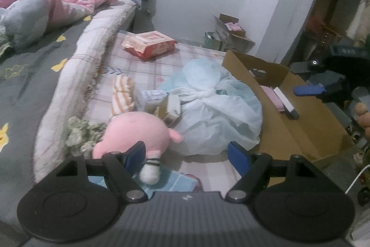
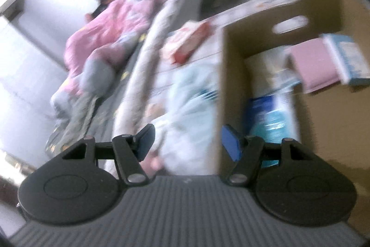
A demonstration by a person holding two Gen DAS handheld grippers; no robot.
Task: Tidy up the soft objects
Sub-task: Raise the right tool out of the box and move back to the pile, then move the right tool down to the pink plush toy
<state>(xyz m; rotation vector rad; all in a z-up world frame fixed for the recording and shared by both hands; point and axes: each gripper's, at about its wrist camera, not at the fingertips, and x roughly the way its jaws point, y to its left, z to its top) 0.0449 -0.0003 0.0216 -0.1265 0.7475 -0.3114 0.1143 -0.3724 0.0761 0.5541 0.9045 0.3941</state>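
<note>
Two empty grippers, left gripper (image 1: 187, 153) and right gripper (image 2: 187, 142) both spread apart, pink plush toy (image 1: 136, 131) beside pale plastic bag (image 1: 217, 108), cardboard box (image 1: 300, 131) alongside.

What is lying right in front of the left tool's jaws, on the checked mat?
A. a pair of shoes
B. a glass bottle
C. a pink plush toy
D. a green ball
C: the left wrist view shows a round pink plush toy on the checked mat, just ahead of the left gripper, whose jaws stand apart with nothing clamped.
</note>
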